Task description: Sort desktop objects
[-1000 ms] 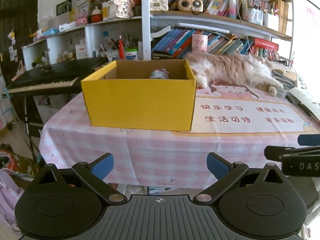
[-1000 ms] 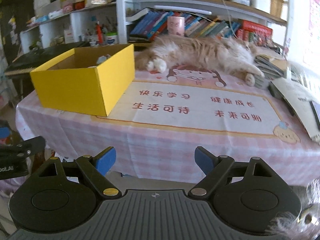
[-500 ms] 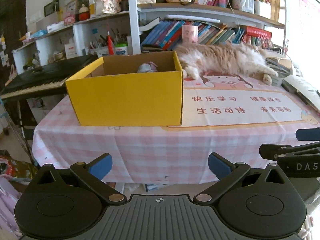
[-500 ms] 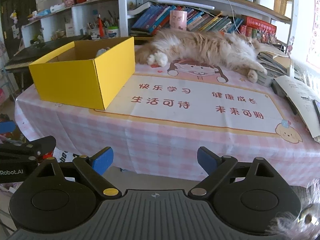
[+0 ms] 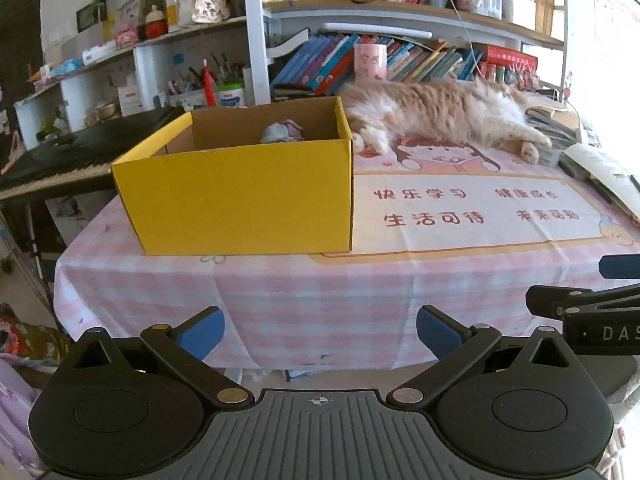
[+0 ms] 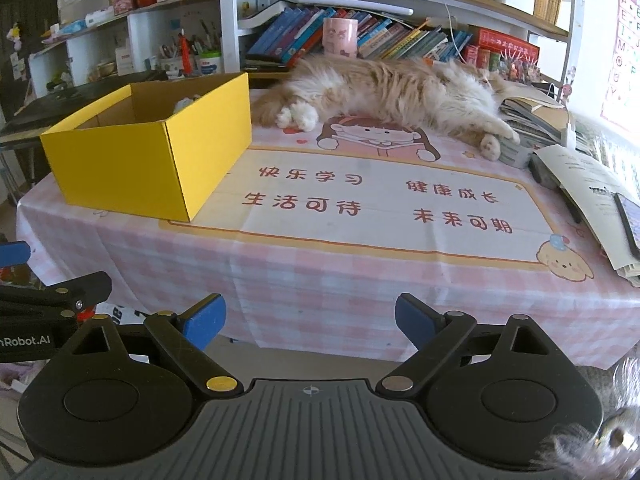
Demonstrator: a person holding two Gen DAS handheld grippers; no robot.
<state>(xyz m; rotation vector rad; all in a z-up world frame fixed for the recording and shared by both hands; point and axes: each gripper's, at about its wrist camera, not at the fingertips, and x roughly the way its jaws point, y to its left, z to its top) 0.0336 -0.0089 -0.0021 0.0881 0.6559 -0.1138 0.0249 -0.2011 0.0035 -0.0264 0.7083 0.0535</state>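
In the left wrist view the left gripper (image 5: 320, 330) fills the bottom of the frame, its blue-tipped fingers (image 5: 200, 330) spread wide apart with nothing between them, held in front of the near edge of the table (image 5: 320, 308) and not touching it. The right gripper (image 6: 310, 318) sits the same way at the bottom of the right wrist view, fingers (image 6: 414, 320) apart and empty; part of it also pokes in at the right edge of the left view, and part of the left one shows at the lower left of the right view.

A yellow cardboard box (image 5: 244, 196) stands open-topped at the centre left of the left view, on the pink checked tablecloth (image 5: 280, 292), its right side resting on the printed mat (image 5: 472, 216) with red characters. Inside the box, near its back wall, lies a small pale crumpled object (image 5: 282, 133) (too small to say what it is). In the right view the same box (image 6: 160, 148) sits in the upper left of the frame.

A long-haired orange and white cat (image 6: 392, 96) lies stretched along the far edge of the table, just behind the mat, its paws close to the box's rear corner. Stacked papers and books (image 6: 592, 192) lie at the right edge of the table. Behind, shelves (image 5: 400, 12) crowded with books run across the top of the frame, and a black keyboard (image 5: 60, 156) stands at the left, beside the table.
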